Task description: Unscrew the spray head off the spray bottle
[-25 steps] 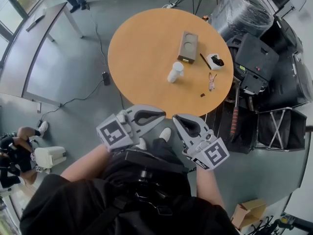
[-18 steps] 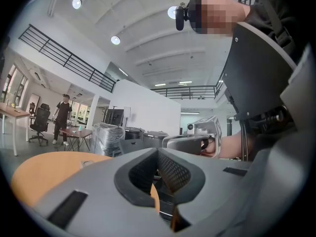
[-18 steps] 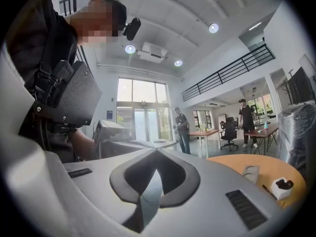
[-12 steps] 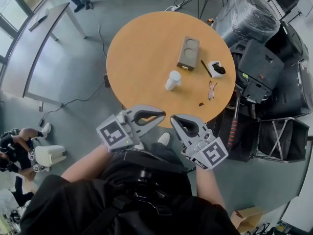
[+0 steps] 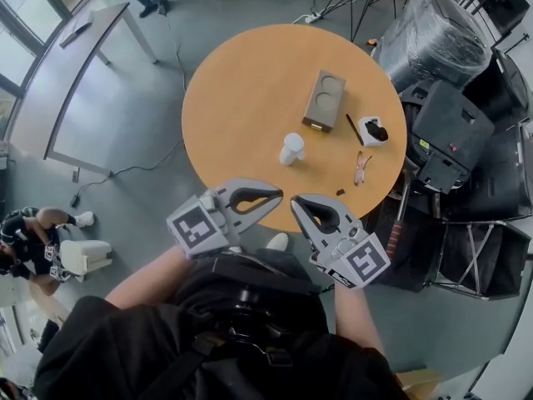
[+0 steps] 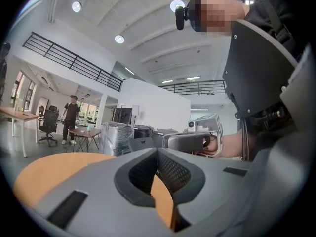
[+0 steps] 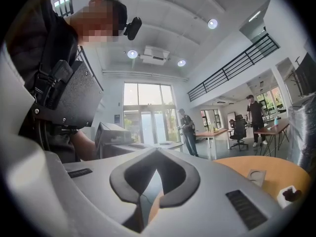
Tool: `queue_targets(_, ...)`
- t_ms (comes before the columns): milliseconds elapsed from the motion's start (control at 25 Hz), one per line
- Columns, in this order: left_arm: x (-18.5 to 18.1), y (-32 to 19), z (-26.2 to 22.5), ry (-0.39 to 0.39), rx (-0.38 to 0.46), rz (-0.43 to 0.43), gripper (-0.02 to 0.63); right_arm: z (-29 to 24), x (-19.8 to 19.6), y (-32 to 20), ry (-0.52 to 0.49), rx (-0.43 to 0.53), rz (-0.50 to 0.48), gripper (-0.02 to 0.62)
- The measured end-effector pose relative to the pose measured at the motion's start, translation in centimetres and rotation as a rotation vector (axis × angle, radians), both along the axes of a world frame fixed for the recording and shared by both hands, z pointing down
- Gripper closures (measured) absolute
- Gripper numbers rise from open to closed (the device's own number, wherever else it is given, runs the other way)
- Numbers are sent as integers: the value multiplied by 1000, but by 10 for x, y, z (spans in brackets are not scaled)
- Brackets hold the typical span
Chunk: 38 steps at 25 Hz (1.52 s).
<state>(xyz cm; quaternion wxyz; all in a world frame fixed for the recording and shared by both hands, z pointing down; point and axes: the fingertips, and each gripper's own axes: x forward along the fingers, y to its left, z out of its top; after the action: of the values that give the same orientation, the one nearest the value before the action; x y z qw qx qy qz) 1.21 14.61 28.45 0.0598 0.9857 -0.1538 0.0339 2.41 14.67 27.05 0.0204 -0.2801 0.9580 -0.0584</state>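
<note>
The white spray bottle stands upright near the middle of the round orange table, its spray head on. Both grippers hang in front of my chest, short of the table's near edge and well clear of the bottle. My left gripper points right, its jaws shut with nothing in them. My right gripper points left toward it, also shut and empty. In the left gripper view the closed jaws fill the lower frame; the right gripper view shows its closed jaws the same way. The bottle is in neither gripper view.
On the table lie a grey-brown two-hole cup carrier, a dark pen, a white box with a black item and glasses. Black cases and a wrapped bundle crowd the right side. People stand far off.
Both grippers stay shut and held in the same place before my chest. The head view has shifted a little, so the table sits slightly lower and further right in it.
</note>
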Motion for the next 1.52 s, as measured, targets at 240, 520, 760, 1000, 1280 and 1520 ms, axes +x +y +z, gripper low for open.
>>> queue_targets(240,28,-18,10,-18,-14,-36,592,7,28,-18,-20,-14,-41,600)
queue_targets(520,55,-32,23,-31,-31,-88,592,19,56,-31,-22,-39,-93,600)
queue_targets(760,74,-37,23,-44,-28,-106,592,20,76,-42,-23,-46,-115,600)
queue_targets(1000,81,-48,24,-50,-34,-105,592,25,81,-56,-13,-71,-122,600)
queue_targets(1280,67,-69,34,-51,-39,-95,592,33,68,-75,7,-87,-111,600)
queue_targets(1520,55,-96,43,-64,-47,-30,592,49,55,-104,37,-121,-77,600)
